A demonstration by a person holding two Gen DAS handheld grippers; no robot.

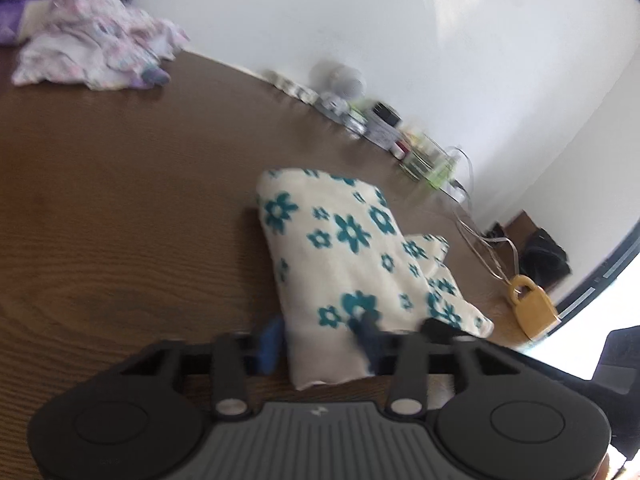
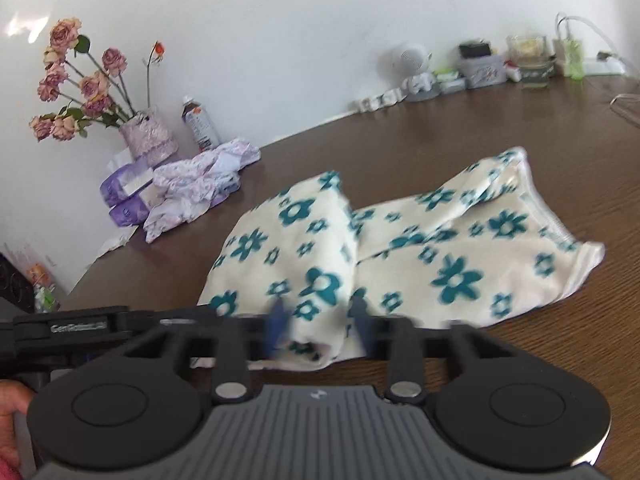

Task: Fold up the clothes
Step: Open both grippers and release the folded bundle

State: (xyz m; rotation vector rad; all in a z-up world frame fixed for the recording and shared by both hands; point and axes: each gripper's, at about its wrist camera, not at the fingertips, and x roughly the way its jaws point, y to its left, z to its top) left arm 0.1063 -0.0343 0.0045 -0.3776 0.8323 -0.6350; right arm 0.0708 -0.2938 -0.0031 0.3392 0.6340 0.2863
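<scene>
From my seat the table (image 2: 520, 128) reads as dark brown wood with a fine grain and a dull sheen. The flowered garment (image 2: 440, 256) looks like soft, fuzzy cream cloth, matt, with a smoother stitched hem. The crumpled pile (image 2: 196, 184) beyond is thin, limp printed cloth. My right gripper (image 2: 320, 322) is matt black plastic with a ribbed grey panel and two bright metal pins. The wall (image 2: 280, 20) looks smooth and matt. The padlock (image 1: 532, 306) looks like brassy metal.
</scene>
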